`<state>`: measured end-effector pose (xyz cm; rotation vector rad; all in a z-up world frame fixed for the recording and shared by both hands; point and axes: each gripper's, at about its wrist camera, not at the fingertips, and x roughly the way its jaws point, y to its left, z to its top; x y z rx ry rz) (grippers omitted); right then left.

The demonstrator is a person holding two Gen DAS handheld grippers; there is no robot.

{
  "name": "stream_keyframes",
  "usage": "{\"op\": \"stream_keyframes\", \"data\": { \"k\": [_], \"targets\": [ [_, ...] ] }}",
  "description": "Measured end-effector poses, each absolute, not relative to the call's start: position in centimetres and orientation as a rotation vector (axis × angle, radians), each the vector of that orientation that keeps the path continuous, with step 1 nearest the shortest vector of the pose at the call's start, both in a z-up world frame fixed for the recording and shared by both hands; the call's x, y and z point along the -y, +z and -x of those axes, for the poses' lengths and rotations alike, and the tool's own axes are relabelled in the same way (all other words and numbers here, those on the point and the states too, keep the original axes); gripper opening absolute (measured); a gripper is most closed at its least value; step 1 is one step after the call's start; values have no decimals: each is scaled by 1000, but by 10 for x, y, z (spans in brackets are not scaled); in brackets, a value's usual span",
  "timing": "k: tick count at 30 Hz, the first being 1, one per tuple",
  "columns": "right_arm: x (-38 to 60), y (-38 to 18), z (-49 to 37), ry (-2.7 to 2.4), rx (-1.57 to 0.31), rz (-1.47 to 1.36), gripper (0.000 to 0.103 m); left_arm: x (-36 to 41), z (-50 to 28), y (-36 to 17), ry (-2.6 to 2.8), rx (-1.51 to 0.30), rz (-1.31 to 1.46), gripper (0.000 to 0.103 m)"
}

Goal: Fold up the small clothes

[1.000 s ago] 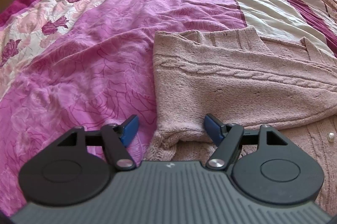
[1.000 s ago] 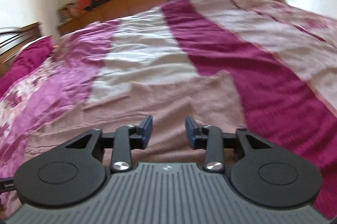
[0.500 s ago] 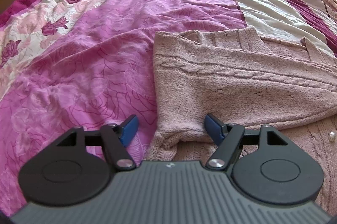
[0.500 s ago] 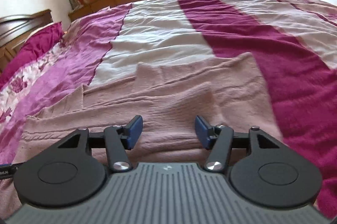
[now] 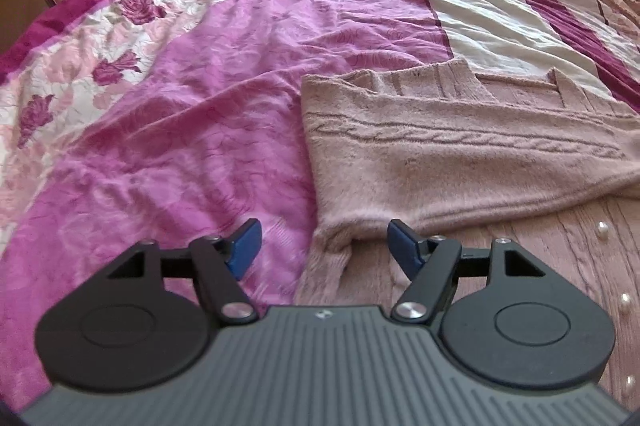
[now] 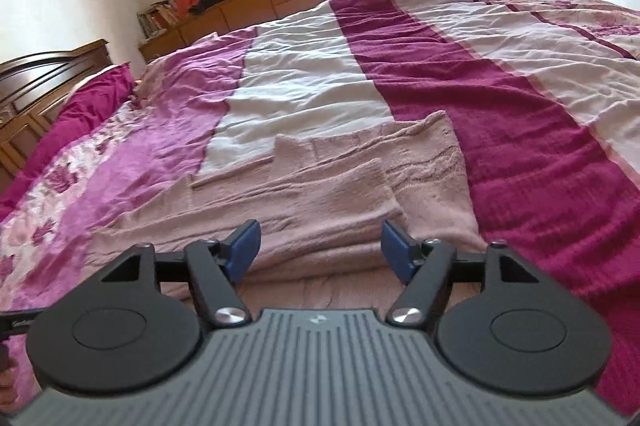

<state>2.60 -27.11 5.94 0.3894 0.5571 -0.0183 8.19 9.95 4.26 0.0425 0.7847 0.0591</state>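
Pink knit cardigan (image 5: 460, 161) lies flat on the bedspread (image 5: 200, 105), upper layer folded across the lower; both claws empty.

The left gripper (image 5: 324, 244) is spread over the near-left fold corner and the right gripper (image 6: 320, 246), whose jaws have just been opening, stands spread with nothing between them, judged released to let the fold settle. The garment's long axis runs across both views, neckline on the far side.

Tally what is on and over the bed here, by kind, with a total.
Knit sweater: 1
Grippers, left gripper and right gripper, both open: 2
Bedspread: 1
Total: 4
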Motion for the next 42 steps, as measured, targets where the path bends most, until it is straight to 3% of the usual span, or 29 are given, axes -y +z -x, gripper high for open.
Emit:
{"op": "stream_keyframes", "data": {
  "k": [16, 33, 42],
  "targets": [
    [279, 84, 83, 84, -592, -386, 83, -92, 7, 64, 10, -801, -50, 78],
    [317, 54, 136, 12, -714, -417, 84, -105, 54, 60, 123, -829, -168, 78],
    [326, 41, 142, -1, -790, -401, 85, -116, 54, 52, 59, -885, -41, 78]
  ]
}}
